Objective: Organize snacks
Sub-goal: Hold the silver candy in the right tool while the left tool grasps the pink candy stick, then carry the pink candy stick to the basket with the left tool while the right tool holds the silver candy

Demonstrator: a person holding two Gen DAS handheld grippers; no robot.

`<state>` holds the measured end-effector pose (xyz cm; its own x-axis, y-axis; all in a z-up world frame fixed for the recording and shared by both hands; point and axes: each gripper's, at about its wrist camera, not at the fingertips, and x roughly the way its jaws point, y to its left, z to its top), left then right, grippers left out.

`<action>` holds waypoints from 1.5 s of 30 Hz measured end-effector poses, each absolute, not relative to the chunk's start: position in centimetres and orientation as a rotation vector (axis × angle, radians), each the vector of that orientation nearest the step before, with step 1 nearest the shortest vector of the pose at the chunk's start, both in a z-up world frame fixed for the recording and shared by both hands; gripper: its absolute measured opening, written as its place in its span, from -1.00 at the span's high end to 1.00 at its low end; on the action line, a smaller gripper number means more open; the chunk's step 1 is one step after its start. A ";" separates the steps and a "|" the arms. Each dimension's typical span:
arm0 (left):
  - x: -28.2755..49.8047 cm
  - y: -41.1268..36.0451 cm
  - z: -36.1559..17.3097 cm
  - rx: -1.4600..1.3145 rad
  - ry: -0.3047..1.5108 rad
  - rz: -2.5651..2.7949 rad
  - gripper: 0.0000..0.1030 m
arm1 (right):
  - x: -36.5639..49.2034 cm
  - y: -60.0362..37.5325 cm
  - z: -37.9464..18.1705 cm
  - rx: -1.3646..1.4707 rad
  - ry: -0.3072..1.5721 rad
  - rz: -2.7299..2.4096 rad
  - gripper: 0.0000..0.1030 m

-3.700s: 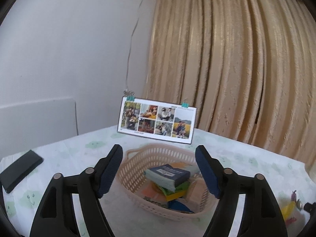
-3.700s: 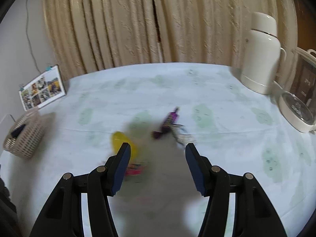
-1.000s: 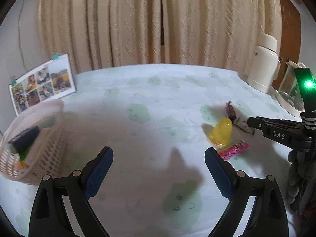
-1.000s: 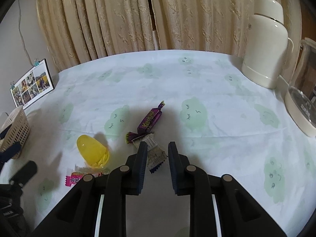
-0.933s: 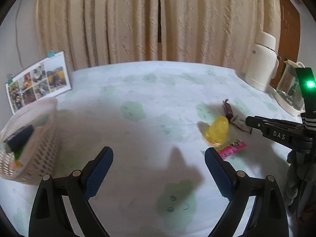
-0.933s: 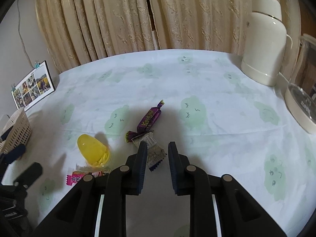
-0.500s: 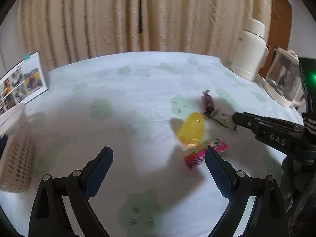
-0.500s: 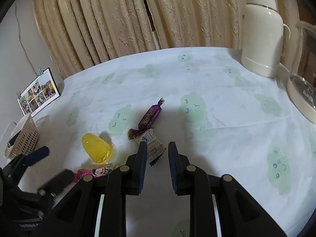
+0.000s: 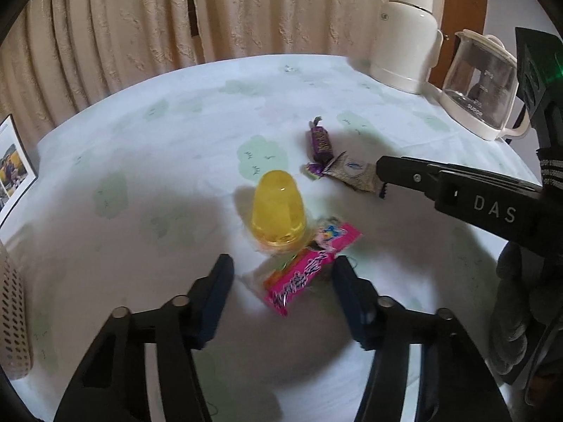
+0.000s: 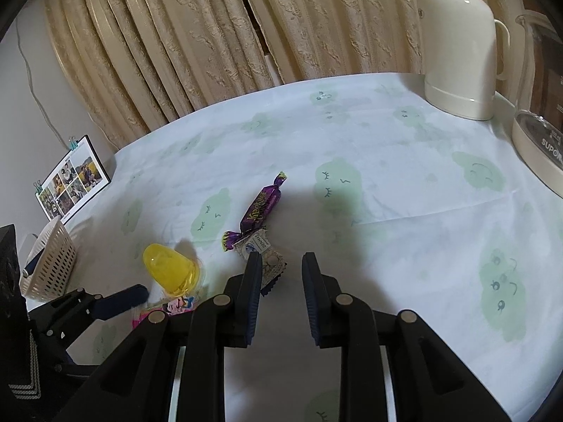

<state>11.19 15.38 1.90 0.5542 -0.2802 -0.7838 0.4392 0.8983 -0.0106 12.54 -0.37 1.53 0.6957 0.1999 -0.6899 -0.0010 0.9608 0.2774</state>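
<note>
Beige pleated curtains (image 10: 197, 45) hang behind a table covered with a white cloth printed with pale green clouds (image 10: 369, 161). Near the middle of the cloth sits a small cluster of snacks: a yellow jelly cup (image 9: 278, 209) stands upside down, a pink snack packet (image 9: 309, 270) lies touching its near right side, a purple wrapped candy (image 9: 320, 142) lies farther off, and a grey-white wrapped candy (image 9: 353, 172) lies just beside the purple one's near end. The left gripper (image 9: 283, 281) is low over the cloth with its jaws spread wide, one blue pad on each side of the pink packet's near end; whether either pad touches the wrapper cannot be told. The right gripper (image 10: 282, 274) reaches in from the right with its jaws parted by a narrow gap and nothing between them; its left finger tip overlaps the near end of the grey-white candy. At the far left a perforated cream basket (image 10: 52, 260) stands with something dark inside it, well apart from the snacks, and a photo calendar with clips (image 10: 72, 183) stands beyond it. At the far right a cream thermos jug (image 10: 457, 49) stands beside a glass kettle marked SUPOR (image 9: 480, 84).
</note>
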 end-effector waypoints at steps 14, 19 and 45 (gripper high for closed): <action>9.8 14.8 2.2 0.198 0.866 -0.478 0.46 | 12.5 -0.6 1.3 0.295 0.805 0.109 0.51; 8.8 15.3 2.7 0.180 0.847 -0.485 0.46 | 12.4 -0.8 1.3 0.306 0.798 0.109 0.40; 8.2 19.6 5.2 0.010 0.807 -0.424 0.46 | 15.8 2.8 0.9 0.061 0.883 0.165 0.10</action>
